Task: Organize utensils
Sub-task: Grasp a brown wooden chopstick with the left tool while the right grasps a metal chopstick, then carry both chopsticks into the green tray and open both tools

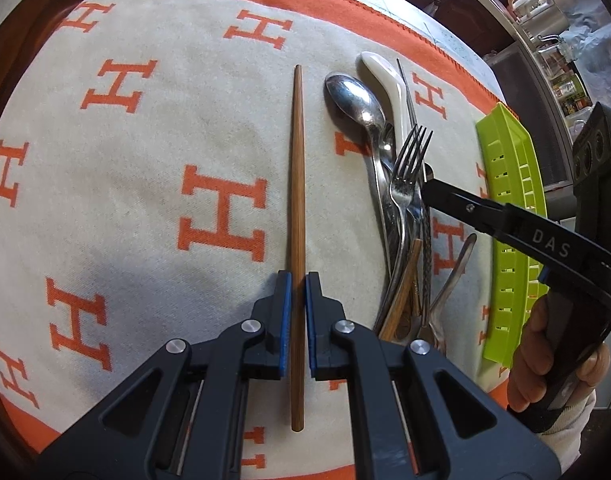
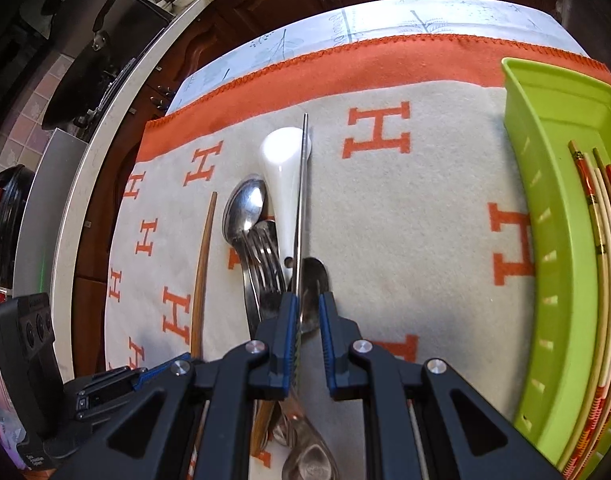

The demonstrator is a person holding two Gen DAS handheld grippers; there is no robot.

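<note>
Left wrist view: my left claw [image 1: 298, 292] is closed on a wooden chopstick [image 1: 296, 184] lying on the H-patterned cloth [image 1: 125, 184], just left of the utensil pile [image 1: 401, 200]. Right wrist view: my right claw [image 2: 307, 312], narrowed, grips a thin metal chopstick [image 2: 302, 200] over that pile; the green tray [image 2: 545, 160] at the surface's right edge holds chopsticks [image 2: 601, 220].
</note>
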